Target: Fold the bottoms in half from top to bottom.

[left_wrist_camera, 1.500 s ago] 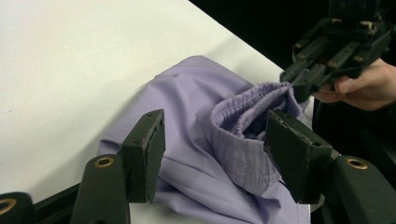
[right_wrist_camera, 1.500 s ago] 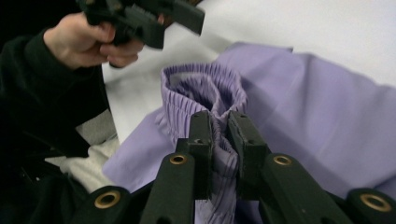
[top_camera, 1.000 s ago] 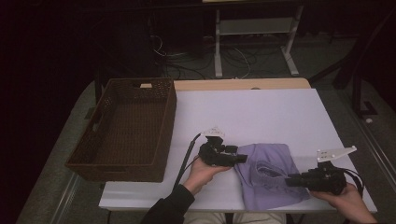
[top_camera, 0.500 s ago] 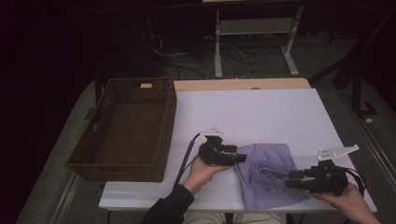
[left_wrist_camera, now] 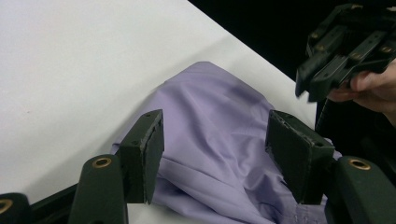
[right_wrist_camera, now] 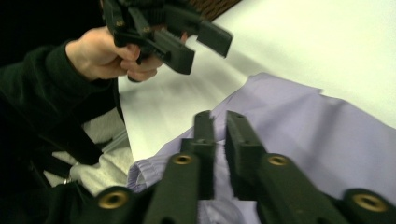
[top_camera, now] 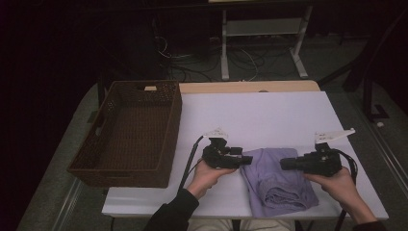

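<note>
A folded lilac cloth [top_camera: 278, 186] lies on the white table [top_camera: 250, 115] near its front edge. My left gripper [top_camera: 246, 159] hovers at the cloth's left edge. In the left gripper view it [left_wrist_camera: 215, 154] is open, its jaws spread wide over the cloth [left_wrist_camera: 219, 112] and touching nothing. My right gripper [top_camera: 284, 165] is over the cloth's upper right part and points left. In the right gripper view it [right_wrist_camera: 219, 125] is almost closed, with a thin gap and nothing pinched, above the cloth [right_wrist_camera: 327, 135]. The two grippers face each other.
A dark brown wicker basket [top_camera: 120, 173] stands on the left side of the table, holding nothing I can see. The table's front edge runs just below the cloth. Dark floor, cables and a white stand lie beyond the far edge.
My right gripper has moved from the cloth's front right corner up and left over its middle. The raised fold there has settled flat. The left gripper has hardly moved.
</note>
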Demonstrator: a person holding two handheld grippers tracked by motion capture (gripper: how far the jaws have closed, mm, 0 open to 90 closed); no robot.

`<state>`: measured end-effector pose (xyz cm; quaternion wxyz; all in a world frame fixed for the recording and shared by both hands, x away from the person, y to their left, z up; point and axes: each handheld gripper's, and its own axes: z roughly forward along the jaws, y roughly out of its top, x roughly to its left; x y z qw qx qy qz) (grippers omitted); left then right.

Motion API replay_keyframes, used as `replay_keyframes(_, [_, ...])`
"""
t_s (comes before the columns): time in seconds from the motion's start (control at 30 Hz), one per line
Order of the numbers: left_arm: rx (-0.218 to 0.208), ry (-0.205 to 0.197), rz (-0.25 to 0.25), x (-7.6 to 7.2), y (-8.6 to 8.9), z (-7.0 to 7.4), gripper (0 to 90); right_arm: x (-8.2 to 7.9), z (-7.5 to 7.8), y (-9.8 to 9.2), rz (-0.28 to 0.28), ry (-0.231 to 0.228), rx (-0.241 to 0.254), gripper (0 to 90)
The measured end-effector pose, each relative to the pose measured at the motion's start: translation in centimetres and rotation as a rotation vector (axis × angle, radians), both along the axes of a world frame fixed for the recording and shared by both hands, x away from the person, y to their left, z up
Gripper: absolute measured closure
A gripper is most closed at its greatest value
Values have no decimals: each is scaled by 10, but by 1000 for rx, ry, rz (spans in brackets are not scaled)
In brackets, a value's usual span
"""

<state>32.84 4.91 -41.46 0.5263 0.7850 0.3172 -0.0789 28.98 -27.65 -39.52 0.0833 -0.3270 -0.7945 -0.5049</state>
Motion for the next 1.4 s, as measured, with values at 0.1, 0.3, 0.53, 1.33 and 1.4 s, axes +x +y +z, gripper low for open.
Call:
replay_keyframes(0.1, [2,0,0,0,0,0,375,3,-3,13,37,7,-21,890])
replay_keyframes(0.3, [3,0,4,1,1,0,375,7,-9,35,92,23,-45,891])
replay_keyframes(0.53, [8,4,17,4,3,-2,375,7,-17,54,134,54,-84,891])
replay_keyframes(1.33, [26,12,24,5,5,-5,372,-23,-42,60,248,161,-213,892])
replay_keyframes(1.4, [27,10,23,6,5,-5,371,-23,-44,60,245,169,-208,892])
